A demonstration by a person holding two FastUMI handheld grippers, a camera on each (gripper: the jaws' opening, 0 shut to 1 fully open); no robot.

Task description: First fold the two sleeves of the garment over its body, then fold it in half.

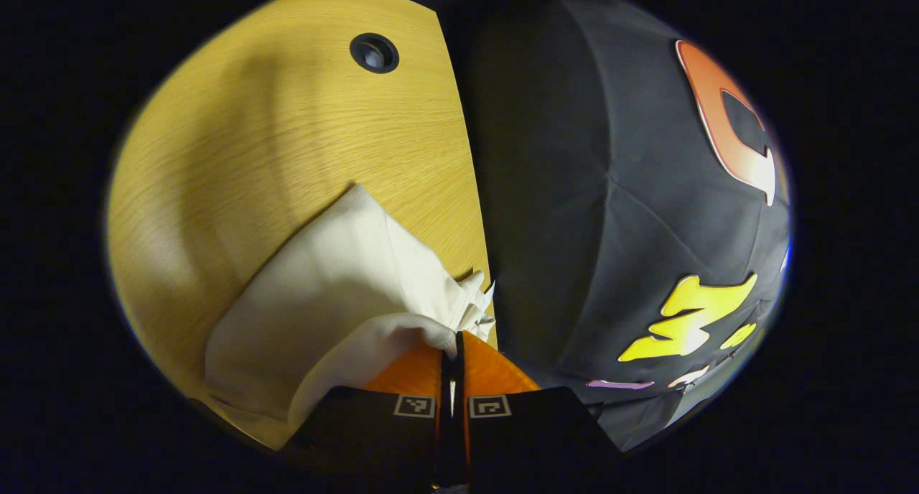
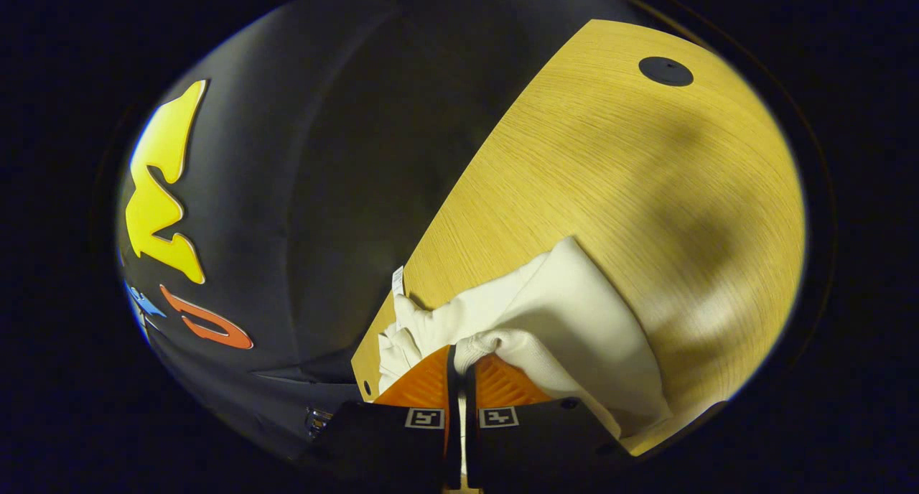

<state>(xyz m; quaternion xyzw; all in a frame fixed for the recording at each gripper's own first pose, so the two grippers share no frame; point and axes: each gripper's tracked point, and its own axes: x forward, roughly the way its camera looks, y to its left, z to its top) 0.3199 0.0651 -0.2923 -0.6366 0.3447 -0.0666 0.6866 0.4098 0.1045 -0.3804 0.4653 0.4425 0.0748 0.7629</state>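
A white garment (image 1: 337, 293) lies on the light wooden table (image 1: 273, 142), bunched near the table's edge. In the left gripper view my left gripper (image 1: 454, 347) is shut on a pinched fold of the white cloth, which drapes over its left finger. In the right gripper view the same white garment (image 2: 567, 314) lies along the table (image 2: 632, 164), with a small tag at its edge. My right gripper (image 2: 459, 357) is shut on a rolled hem of the garment. Which part of the garment each gripper holds is hard to tell.
A round black cable grommet (image 1: 374, 52) sits in the table far from the cloth; a covered grommet (image 2: 665, 71) is in the right gripper view. The table edge (image 1: 470, 192) runs close to both grippers, with the black booth wall (image 1: 610, 214) beyond it.
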